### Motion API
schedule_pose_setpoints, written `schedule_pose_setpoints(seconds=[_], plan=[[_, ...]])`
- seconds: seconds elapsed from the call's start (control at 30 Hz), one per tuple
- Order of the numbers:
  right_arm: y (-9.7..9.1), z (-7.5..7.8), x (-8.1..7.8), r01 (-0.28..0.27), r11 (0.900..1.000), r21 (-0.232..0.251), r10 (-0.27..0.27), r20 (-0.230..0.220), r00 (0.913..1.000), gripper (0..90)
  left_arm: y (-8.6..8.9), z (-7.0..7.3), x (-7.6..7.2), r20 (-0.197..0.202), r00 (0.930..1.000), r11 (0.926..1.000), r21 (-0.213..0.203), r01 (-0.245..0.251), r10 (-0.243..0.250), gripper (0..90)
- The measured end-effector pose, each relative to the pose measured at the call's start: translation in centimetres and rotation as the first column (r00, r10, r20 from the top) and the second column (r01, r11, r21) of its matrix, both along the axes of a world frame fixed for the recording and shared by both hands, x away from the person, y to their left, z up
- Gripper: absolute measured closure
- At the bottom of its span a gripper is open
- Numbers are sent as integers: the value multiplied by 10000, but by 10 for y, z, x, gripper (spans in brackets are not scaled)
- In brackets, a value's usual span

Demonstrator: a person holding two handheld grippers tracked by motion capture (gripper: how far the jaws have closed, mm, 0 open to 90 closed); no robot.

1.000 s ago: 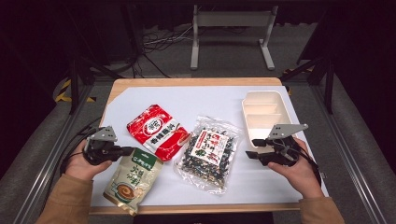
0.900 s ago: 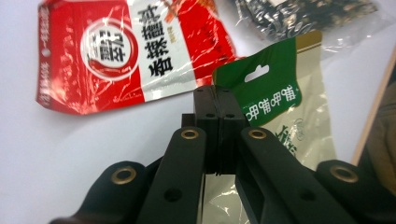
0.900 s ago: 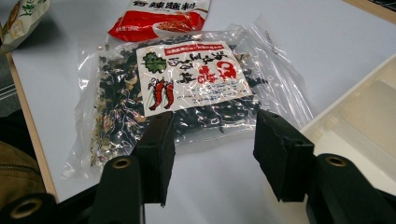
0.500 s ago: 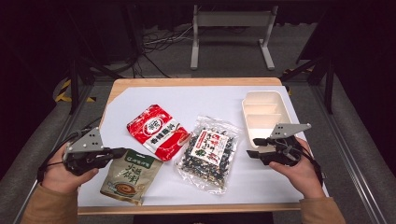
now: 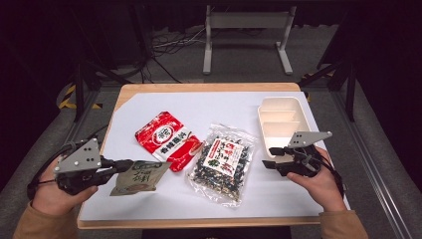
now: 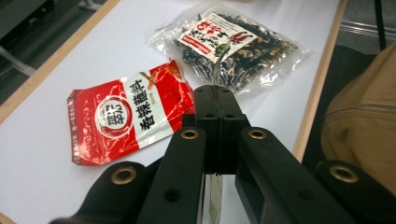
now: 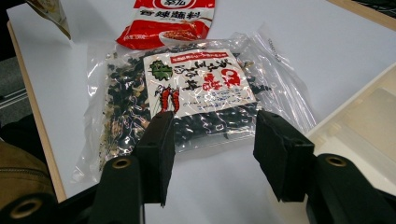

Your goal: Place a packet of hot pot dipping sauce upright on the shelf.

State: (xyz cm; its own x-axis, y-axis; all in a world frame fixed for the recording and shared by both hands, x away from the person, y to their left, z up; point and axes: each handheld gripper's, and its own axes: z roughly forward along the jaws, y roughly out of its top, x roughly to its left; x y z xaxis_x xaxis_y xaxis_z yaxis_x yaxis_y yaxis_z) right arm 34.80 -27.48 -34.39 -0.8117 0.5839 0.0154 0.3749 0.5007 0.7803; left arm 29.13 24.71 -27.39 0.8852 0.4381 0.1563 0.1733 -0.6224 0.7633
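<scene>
The left hand (image 5: 50,191) comes in from the bottom left corner of the high view, sleeve at the wrist, fingers wrapped round the body of the left gripper (image 5: 124,166); that gripper lies roughly level and points toward the middle of the table, its grey plate tilted up on top, a cable looping off behind the hand; in the left gripper view its two black jaws stand pressed together, pinching the thin edge of a green pouch (image 5: 138,176); the right hand (image 5: 318,181) reaches in from the bottom right, palm up under the right gripper (image 5: 268,157); that gripper points leftward, low over the table; its jaws stand well apart with nothing between them.
</scene>
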Motion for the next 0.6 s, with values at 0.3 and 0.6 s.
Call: schedule_pose_setpoints(seconds=[0.3,0.6], plan=[[8,3,-3,-209,9998,0,209,103,9997,484,-12,12,7,190,9995,9973,-692,249,-237,900],[24,10,-10,-688,9965,465,669,410,9969,509,-30,19,16,370,9987,9911,-1264,408,-364,900]])
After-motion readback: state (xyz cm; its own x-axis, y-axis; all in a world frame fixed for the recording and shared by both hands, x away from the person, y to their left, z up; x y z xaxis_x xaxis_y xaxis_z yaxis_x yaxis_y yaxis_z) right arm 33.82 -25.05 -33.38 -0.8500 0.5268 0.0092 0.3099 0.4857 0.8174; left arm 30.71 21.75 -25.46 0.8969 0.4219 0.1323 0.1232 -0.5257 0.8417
